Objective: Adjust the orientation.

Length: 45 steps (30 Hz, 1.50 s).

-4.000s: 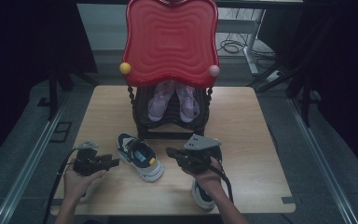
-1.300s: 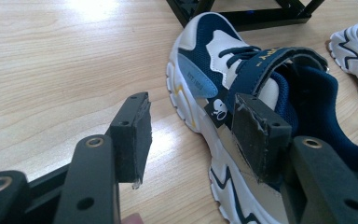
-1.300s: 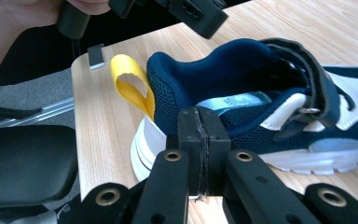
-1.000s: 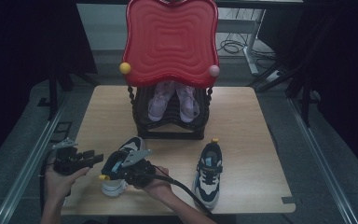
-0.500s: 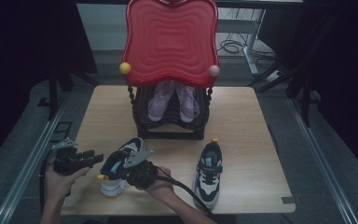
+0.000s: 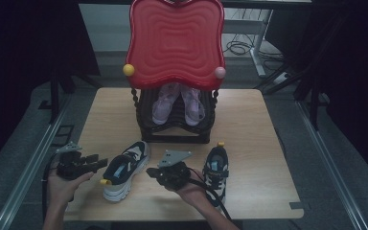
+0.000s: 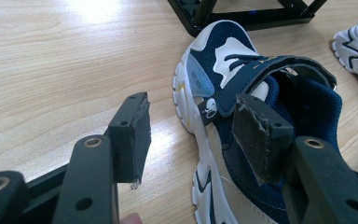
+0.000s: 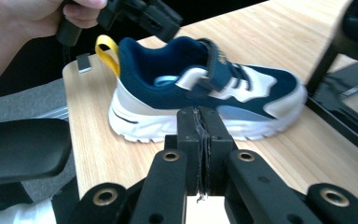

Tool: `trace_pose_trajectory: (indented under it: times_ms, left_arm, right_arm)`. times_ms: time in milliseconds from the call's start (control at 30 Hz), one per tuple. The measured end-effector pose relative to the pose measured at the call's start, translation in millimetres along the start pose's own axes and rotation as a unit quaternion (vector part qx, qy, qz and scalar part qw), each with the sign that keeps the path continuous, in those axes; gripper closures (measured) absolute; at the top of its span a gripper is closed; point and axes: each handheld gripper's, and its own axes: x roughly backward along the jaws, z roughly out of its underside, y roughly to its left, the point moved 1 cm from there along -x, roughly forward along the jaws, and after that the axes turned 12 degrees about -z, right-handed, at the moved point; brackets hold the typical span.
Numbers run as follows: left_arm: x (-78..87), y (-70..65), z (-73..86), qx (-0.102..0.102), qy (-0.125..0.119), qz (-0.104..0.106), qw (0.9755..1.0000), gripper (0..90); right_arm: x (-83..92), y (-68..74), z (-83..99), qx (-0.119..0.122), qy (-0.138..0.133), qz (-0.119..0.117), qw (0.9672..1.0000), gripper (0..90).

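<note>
**Two tools flank the left-hand sneaker**

Left tool (image 6: 96,163) sits near the table's (image 6: 268,143) left front corner with its jaws spread wide and nothing between the pads; in the left gripper view those pads frame the navy-and-white sneaker (image 7: 242,116) without touching it, one pad over bare wood and the other in front of the shoe's strap and collar. That stance looks like a readiness to take the shoe by its side wall or heel collar. The same sneaker (image 6: 124,167) lies on its sole between the two hands, toe pointing toward the dark rack (image 6: 177,127) at the middle of the table and its yellow heel loop (image 8: 107,51) toward the person.

Right tool (image 6: 152,172) rests just right of that shoe, its jaws pressed together on nothing; the right gripper view looks along the closed pads at the shoe's flank from close by, not touching it. Shut, empty jaws suit a nudge better than a grasp, so my guess is it is there to push or steady the shoe.

A second matching sneaker (image 6: 215,172) stands to the right of the right hand, toe also toward the rack. Inside the rack a pair of pale pink shoes (image 6: 177,103) is stored under the big red wavy panel (image 6: 175,40), which suggests the sneakers are meant to be lined up as a pair before it.
</note>
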Motion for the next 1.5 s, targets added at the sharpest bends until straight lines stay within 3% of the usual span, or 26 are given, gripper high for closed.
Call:
trace_pose_trajectory:
  times_ms: [267,600,867,1100,1233,1500]
  left_arm:
    - [-3.2,-3.0,1.2,0.000,0.002,-0.004,1.0000,46.3]
    - [11.3,-9.8,-5.1,-0.008,-0.029,-0.018,0.9994,46.3]
    - [17.5,-9.6,-7.1,0.010,-0.042,-0.019,0.9989,45.7]
    - [21.0,-8.0,-6.0,0.020,-0.052,-0.019,0.9983,45.6]
    - [19.7,-7.9,-4.4,0.024,-0.058,-0.018,0.9979,45.5]
    - [20.8,-3.7,-0.4,0.027,-0.058,-0.020,0.9977,45.4]
  right_arm:
    - [40.8,-5.5,16.2,-0.008,-0.012,0.027,0.9995,87.4]
    - [89.7,-9.5,41.1,-0.022,-0.036,0.054,0.9976,87.4]
    - [123.0,-15.1,57.1,-0.032,-0.043,0.074,0.9958,87.5]
    - [155.2,-12.5,85.1,-0.039,-0.051,0.088,0.9941,87.6]
    - [165.6,-11.0,98.0,-0.042,-0.050,0.093,0.9935,87.6]
    - [170.2,-11.3,113.6,-0.052,-0.042,0.097,0.9930,87.7]
